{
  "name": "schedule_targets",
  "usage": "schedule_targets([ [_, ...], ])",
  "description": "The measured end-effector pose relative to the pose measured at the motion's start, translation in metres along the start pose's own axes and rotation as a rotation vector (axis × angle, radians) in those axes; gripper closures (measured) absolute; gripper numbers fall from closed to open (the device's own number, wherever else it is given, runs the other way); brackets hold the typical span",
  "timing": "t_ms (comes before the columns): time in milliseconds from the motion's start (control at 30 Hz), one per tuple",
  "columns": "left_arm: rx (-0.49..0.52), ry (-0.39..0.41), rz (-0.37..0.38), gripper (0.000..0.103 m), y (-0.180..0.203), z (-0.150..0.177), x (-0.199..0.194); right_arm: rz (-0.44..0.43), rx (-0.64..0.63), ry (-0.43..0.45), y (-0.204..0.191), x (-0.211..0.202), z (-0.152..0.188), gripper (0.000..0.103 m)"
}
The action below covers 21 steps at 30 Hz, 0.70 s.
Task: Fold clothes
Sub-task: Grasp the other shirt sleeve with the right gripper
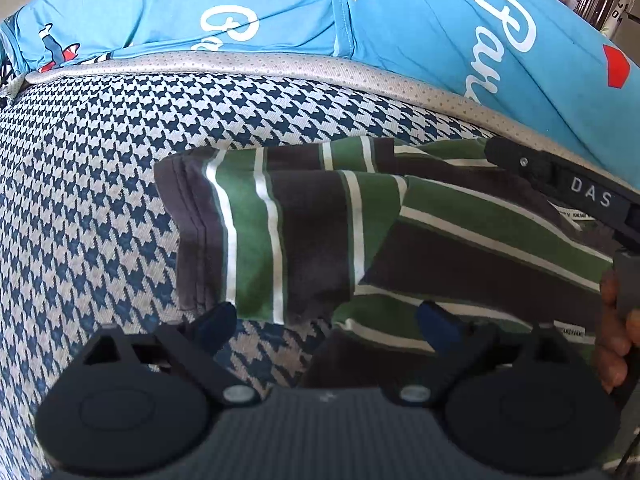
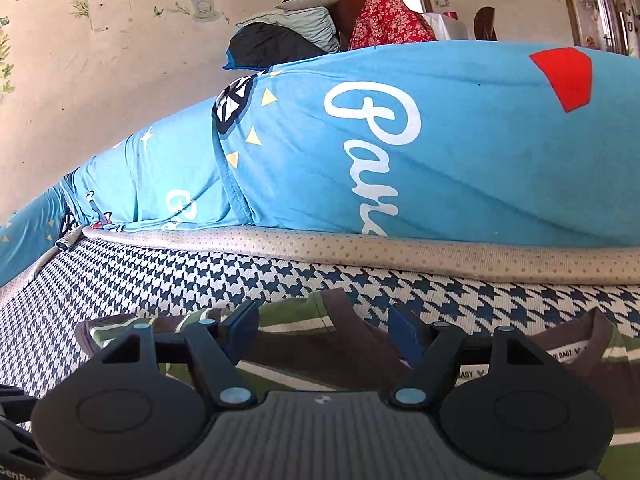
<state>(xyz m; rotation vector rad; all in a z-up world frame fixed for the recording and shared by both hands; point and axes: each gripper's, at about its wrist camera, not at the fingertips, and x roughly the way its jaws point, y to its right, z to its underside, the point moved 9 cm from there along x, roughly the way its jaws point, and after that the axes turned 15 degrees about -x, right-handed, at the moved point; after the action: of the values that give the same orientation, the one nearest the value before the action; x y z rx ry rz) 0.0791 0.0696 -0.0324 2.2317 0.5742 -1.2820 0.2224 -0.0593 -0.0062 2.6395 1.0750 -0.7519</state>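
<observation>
A green, brown and white striped shirt lies partly folded on the houndstooth mat. My left gripper stands open over the shirt's near edge, its left fingertip at the sleeve hem and its right one over the body. A dark finger of the right gripper lies across the shirt's top right, near the collar label, with a person's hand behind it. In the right wrist view the right gripper hangs open just over the shirt. Brown fabric lies flat between its fingers, and the pads are not pressing on it.
A grey dotted border edges the mat. Beyond it rises bright blue bedding with white script. Pillows, a dark bundle and red floral cloth are stacked at the back against a wall with plant stickers.
</observation>
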Motion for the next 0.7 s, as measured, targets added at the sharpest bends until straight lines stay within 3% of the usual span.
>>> schedule_targets([
  [333, 0.032, -0.009, -0.034, 0.005, 0.001, 0.007, 0.006, -0.039, 0.051, 0.018, 0.015, 0.028, 0.007, 0.039],
  [500, 0.028, 0.000, -0.050, 0.002, -0.003, 0.006, 0.007, -0.047, -0.001, 0.006, 0.008, 0.034, 0.006, 0.065],
  [533, 0.026, 0.001, -0.052, 0.002, -0.003, 0.006, 0.008, -0.040, -0.016, 0.003, 0.007, 0.035, 0.007, 0.077],
  [700, 0.032, 0.009, -0.061, 0.000, -0.002, 0.006, 0.009, -0.038, -0.012, 0.032, 0.010, 0.035, 0.003, 0.091],
])
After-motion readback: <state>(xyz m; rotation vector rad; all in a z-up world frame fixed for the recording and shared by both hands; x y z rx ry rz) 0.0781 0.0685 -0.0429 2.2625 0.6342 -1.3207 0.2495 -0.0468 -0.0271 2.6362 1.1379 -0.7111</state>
